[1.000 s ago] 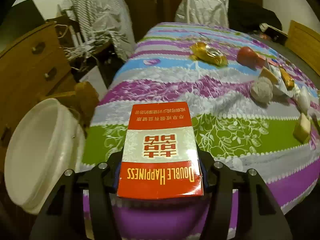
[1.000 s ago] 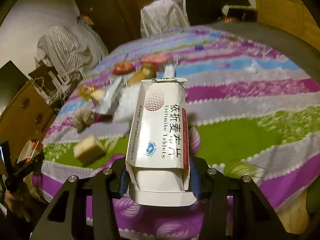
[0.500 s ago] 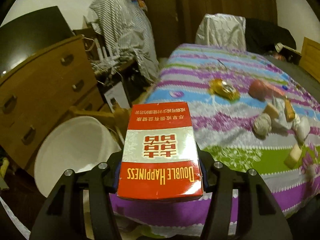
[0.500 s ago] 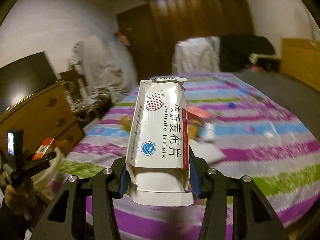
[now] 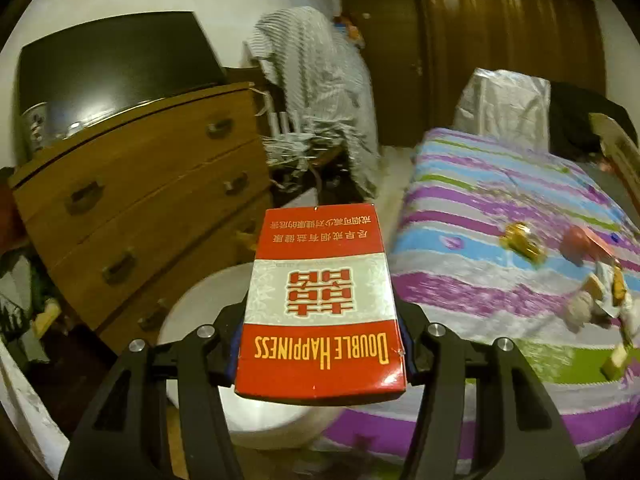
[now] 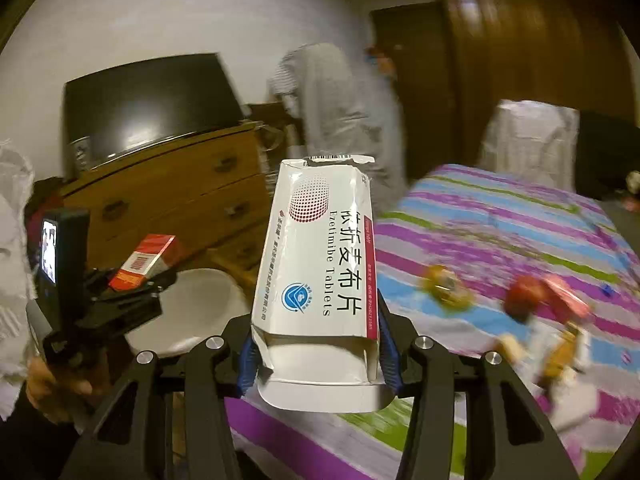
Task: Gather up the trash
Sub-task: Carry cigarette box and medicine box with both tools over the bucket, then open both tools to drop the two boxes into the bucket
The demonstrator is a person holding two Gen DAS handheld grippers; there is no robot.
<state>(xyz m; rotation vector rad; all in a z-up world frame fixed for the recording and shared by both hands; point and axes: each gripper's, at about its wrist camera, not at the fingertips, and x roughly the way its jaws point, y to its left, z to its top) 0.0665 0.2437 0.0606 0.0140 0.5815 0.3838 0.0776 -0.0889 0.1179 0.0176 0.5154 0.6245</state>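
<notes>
My left gripper (image 5: 320, 340) is shut on a red and white Double Happiness cigarette box (image 5: 320, 300), held in the air over the white bin (image 5: 200, 312) beside the bed. In the right wrist view the left gripper (image 6: 120, 292) with the red box (image 6: 146, 264) shows at the left, above the bin (image 6: 188, 312). My right gripper (image 6: 316, 344) is shut on a white Ezetimibe tablet box (image 6: 320, 260) with its end flap open. Several pieces of trash (image 5: 520, 240) lie on the striped bedspread (image 5: 500, 280).
A wooden chest of drawers (image 5: 140, 208) with a dark TV (image 5: 108, 76) on top stands at the left. A striped cloth (image 5: 316, 92) hangs over a rack behind. A wardrobe (image 5: 500, 40) stands at the back. A silver-covered bundle (image 5: 500, 108) sits at the bed's far end.
Both grippers swung left and rose away from the bed toward the white bin, each keeping its box. The bin now lies under the left gripper and the chest fills the left side.
</notes>
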